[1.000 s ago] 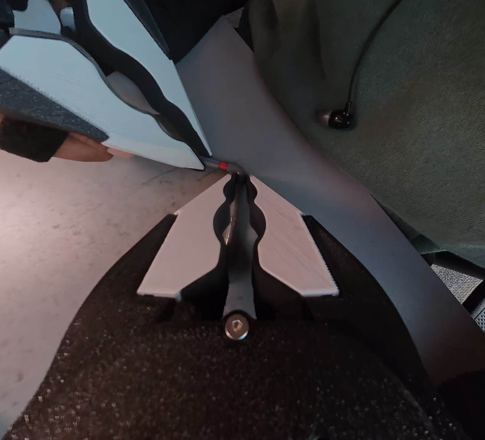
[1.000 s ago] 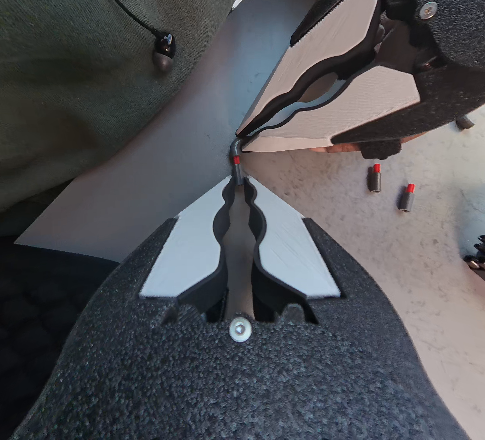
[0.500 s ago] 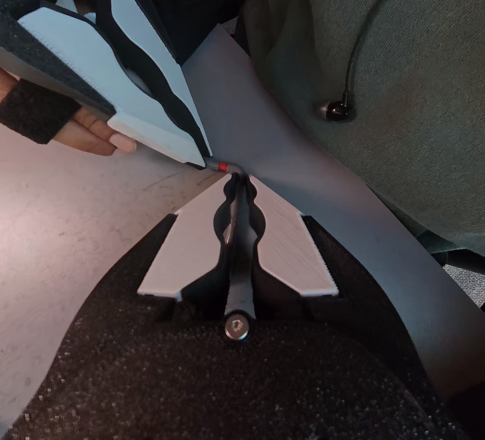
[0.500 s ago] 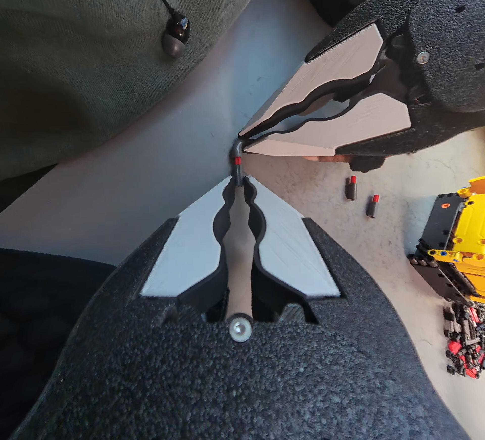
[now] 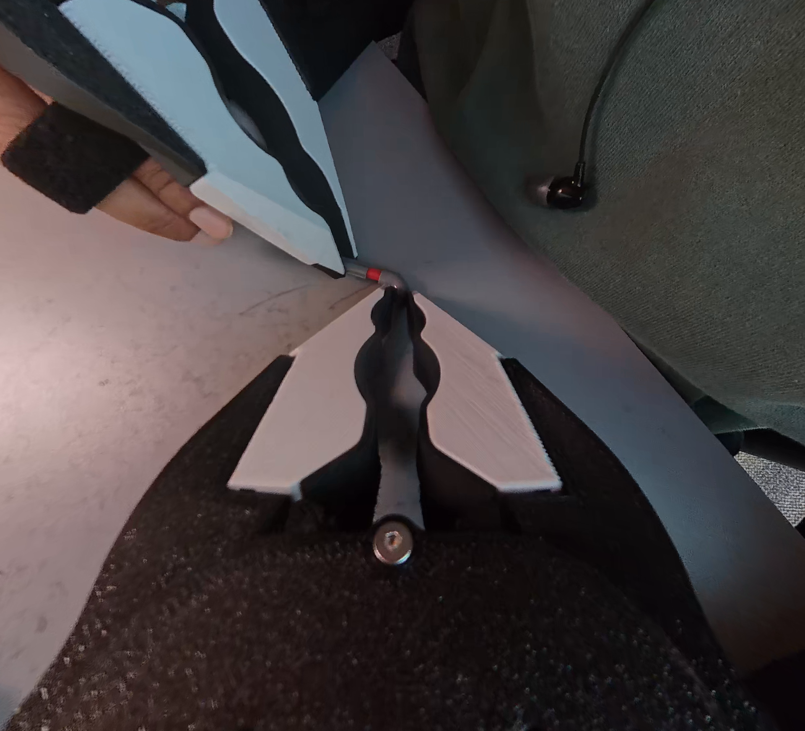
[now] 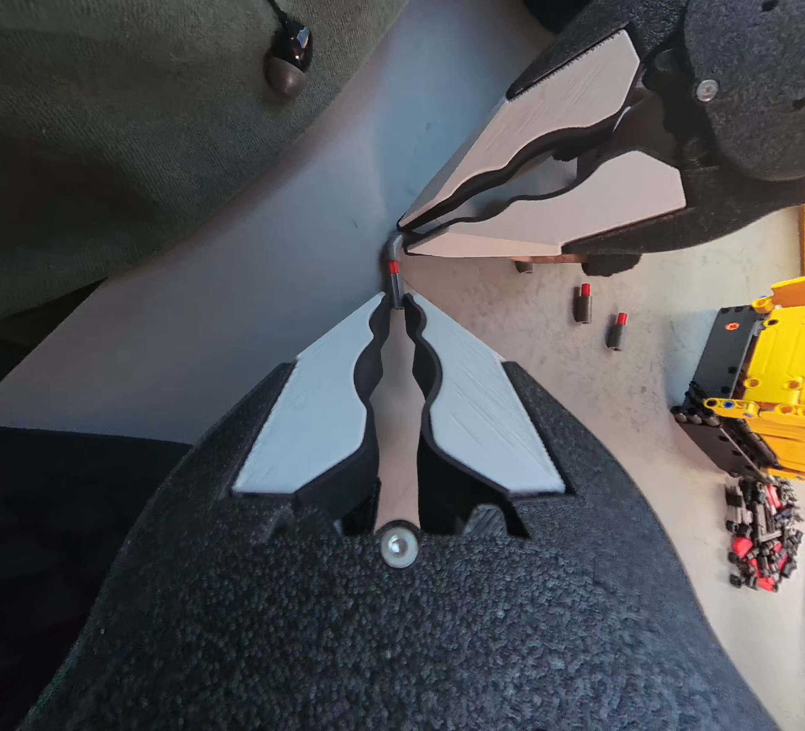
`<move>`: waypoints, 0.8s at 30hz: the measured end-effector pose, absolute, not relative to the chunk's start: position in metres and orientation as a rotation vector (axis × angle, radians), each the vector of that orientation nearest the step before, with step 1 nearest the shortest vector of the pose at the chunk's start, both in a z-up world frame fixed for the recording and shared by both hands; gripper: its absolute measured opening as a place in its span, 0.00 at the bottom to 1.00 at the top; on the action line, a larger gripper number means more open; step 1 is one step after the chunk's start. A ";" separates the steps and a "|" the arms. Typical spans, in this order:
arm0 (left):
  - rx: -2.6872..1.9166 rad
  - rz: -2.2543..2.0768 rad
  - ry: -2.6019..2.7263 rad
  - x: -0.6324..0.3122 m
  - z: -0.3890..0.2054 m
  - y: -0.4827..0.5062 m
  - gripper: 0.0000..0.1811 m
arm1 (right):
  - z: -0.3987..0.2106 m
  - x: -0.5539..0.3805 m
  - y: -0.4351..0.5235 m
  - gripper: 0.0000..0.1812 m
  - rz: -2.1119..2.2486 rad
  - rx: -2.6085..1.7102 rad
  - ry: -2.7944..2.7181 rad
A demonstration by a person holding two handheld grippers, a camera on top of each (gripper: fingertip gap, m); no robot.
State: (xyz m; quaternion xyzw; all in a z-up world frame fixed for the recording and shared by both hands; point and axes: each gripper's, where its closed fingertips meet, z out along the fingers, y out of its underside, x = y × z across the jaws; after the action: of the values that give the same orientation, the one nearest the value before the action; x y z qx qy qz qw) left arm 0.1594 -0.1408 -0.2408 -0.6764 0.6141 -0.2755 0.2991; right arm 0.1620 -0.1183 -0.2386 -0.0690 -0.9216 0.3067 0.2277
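Left hand-held gripper & right hand-held gripper both clamp bent grey piece at table edge.

Bent grey red-banded piece, pinched at both ends

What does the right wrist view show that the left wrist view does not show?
Only the right wrist view shows two loose grey pegs with red tips on the table, a yellow and black brick model and a pile of small parts. Only the left wrist view shows a person's finger under the right hand-held gripper. Both show the small bent grey piece with a red band, pinched by both hand-held grippers, and a black earbud on green cloth.
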 end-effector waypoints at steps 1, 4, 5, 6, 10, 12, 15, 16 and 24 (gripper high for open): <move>-1.801 -0.725 1.620 0.159 -0.241 -0.140 0.03 | -0.239 0.162 -0.117 0.03 0.855 -0.237 -2.541; -1.820 -0.709 1.583 0.158 -0.239 -0.136 0.04 | -0.239 0.163 -0.113 0.03 0.925 -0.405 -2.537; -1.829 -0.677 1.571 0.156 -0.238 -0.133 0.04 | -0.239 0.162 -0.109 0.03 0.947 -0.468 -2.532; -1.839 -0.636 1.559 0.154 -0.238 -0.129 0.06 | -0.239 0.161 -0.106 0.03 0.971 -0.526 -2.523; -1.863 -0.524 1.540 0.150 -0.235 -0.123 0.10 | -0.236 0.155 -0.095 0.03 1.014 -0.704 -2.484; -1.879 -0.464 1.553 0.150 -0.237 -0.123 0.12 | -0.237 0.155 -0.093 0.03 1.004 -0.740 -2.486; -1.911 -0.359 1.564 0.150 -0.242 -0.122 0.11 | -0.240 0.156 -0.090 0.03 0.956 -0.754 -2.494; -1.913 -0.339 1.562 0.151 -0.242 -0.123 0.11 | -0.241 0.156 -0.089 0.03 0.942 -0.763 -2.495; -1.924 -0.371 1.529 0.157 -0.239 -0.124 0.04 | -0.241 0.156 -0.083 0.04 0.894 -0.827 -2.513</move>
State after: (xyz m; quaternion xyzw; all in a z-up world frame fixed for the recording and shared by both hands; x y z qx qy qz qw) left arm 0.1566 -0.1243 -0.2390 -0.7328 0.5824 -0.1413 0.3223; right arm 0.1564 -0.0826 -0.2412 -0.2915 -0.8863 0.3152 0.1738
